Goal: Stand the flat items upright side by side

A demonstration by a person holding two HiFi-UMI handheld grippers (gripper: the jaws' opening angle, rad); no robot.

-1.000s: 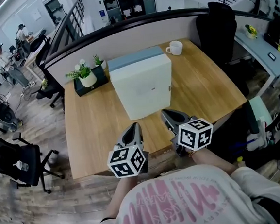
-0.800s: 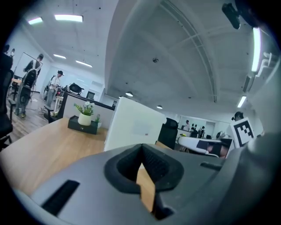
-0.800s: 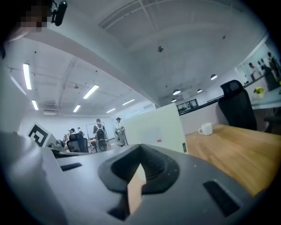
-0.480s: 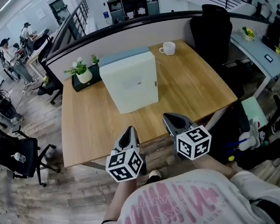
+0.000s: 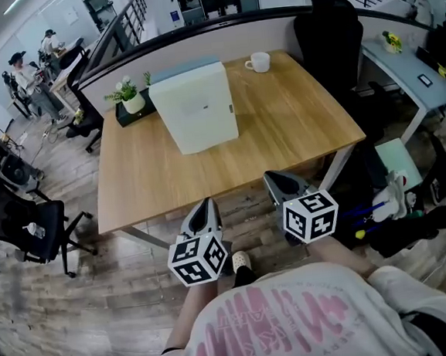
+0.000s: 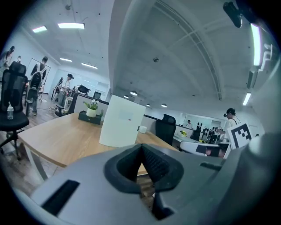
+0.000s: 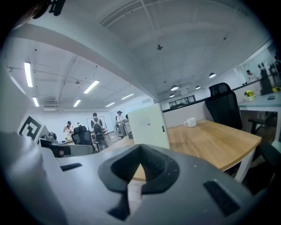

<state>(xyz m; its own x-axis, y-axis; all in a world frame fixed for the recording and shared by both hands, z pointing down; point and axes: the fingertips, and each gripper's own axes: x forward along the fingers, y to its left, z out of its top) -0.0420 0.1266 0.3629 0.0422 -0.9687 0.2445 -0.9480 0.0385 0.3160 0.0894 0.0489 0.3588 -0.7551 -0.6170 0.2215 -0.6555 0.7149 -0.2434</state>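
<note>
A tall pale box (image 5: 197, 106) stands upright on the wooden table (image 5: 280, 122), with a blue-grey flat item (image 5: 175, 70) upright right behind it, touching or nearly so. The same pale box (image 6: 120, 121) shows in the left gripper view and again as the pale box (image 7: 149, 125) in the right gripper view. My left gripper (image 5: 207, 206) and right gripper (image 5: 273, 178) are both shut and empty. They hang side by side over the floor, just short of the table's near edge. Left gripper (image 6: 142, 147) and right gripper (image 7: 140, 149) both point at the box.
A white mug (image 5: 259, 62) sits at the table's far right, and a potted plant (image 5: 131, 100) on a dark tray at the far left. A black office chair (image 5: 326, 25) stands at the right rear, another chair (image 5: 17, 222) on the left. People stand far off.
The table has drawn away from me. Both grippers, earlier over its near edge, now hang over the floor in front of it, still shut.
</note>
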